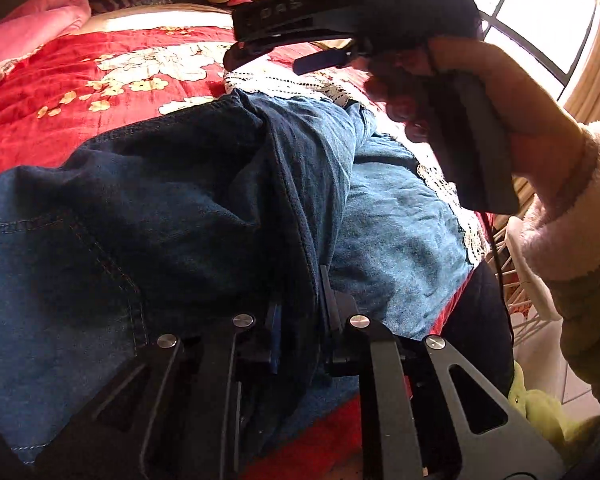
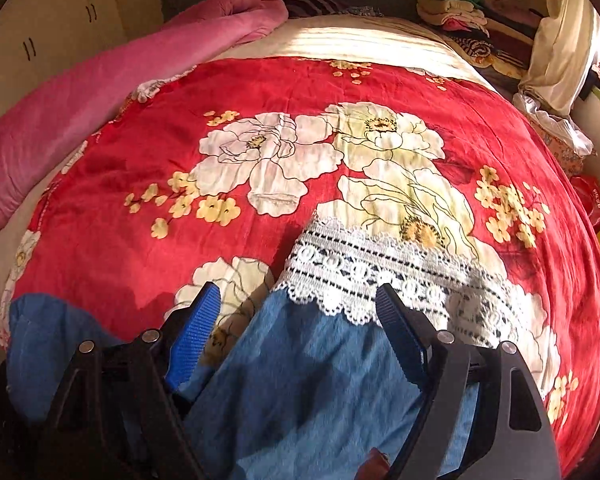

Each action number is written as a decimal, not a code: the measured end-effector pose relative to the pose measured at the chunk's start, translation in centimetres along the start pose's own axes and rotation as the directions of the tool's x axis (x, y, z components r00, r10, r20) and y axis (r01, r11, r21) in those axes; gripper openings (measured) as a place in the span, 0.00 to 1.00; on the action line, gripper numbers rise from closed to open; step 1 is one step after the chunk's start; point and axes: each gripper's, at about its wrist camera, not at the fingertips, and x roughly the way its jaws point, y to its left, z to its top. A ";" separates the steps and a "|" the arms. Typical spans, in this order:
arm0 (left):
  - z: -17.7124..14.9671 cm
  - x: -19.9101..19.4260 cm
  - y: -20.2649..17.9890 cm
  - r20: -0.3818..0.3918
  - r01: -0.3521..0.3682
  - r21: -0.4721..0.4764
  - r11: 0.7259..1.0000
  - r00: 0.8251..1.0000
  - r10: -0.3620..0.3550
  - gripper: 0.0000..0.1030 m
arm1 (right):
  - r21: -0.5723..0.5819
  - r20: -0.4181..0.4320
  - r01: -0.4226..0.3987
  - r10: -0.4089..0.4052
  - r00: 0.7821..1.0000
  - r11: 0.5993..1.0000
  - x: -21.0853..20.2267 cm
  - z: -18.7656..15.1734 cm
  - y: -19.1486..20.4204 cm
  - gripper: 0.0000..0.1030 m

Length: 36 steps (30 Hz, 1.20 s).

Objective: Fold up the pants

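Blue denim pants (image 1: 180, 220) with white lace hems (image 2: 380, 272) lie on a red flowered blanket (image 2: 260, 92) on a bed. My left gripper (image 1: 298, 320) is shut on a fold of the denim, which bunches up and drapes over its fingers. My right gripper (image 2: 300, 308) is open, with blue ribbed pads (image 2: 194, 336) on either side of one pant leg (image 2: 308, 368), just short of the lace hem. In the left wrist view the right gripper (image 1: 292, 56) is held in a hand above the far end of the pants.
A pink folded blanket (image 2: 100, 92) lies along the bed's left side. A pile of folded clothes (image 2: 456, 12) sits at the back right. A window (image 1: 540, 12) and a white rack (image 1: 524, 272) stand to the right of the bed.
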 end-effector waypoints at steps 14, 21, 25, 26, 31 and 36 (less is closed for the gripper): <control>0.1 -0.9 0.1 0.046 0.043 0.003 0.999 0.998 -0.044 0.01 | 0.155 0.008 -0.020 0.019 1.000 0.988 1.6 0.8 -5.3 0.07; 0.4 -1.8 -0.4 0.083 0.033 0.051 0.998 0.996 -0.037 0.01 | 0.351 0.187 -0.148 0.086 0.979 0.924 -9.3 -6.3 -12.6 0.07; 0.4 -2.0 -0.7 0.094 0.034 0.069 0.997 0.995 -0.040 0.01 | 0.413 0.210 -0.173 0.091 0.973 0.894 -12.6 -11.6 -14.7 0.07; 0.4 -2.1 -0.9 0.095 0.028 0.079 0.997 0.995 -0.035 0.01 | 0.428 0.207 -0.176 0.093 0.974 0.886 -12.9 -12.9 -15.0 0.07; 0.5 -3.3 -1.3 0.118 0.003 0.083 0.997 0.993 -0.012 0.01 | 0.485 0.245 -0.227 0.118 0.962 0.844 -14.5 -18.3 -15.1 0.07; 0.3 -3.9 -2.1 0.123 -0.024 0.138 0.990 0.992 0.007 0.01 | 0.499 0.234 -0.244 0.142 0.962 0.831 -15.2 -21.9 -14.5 0.07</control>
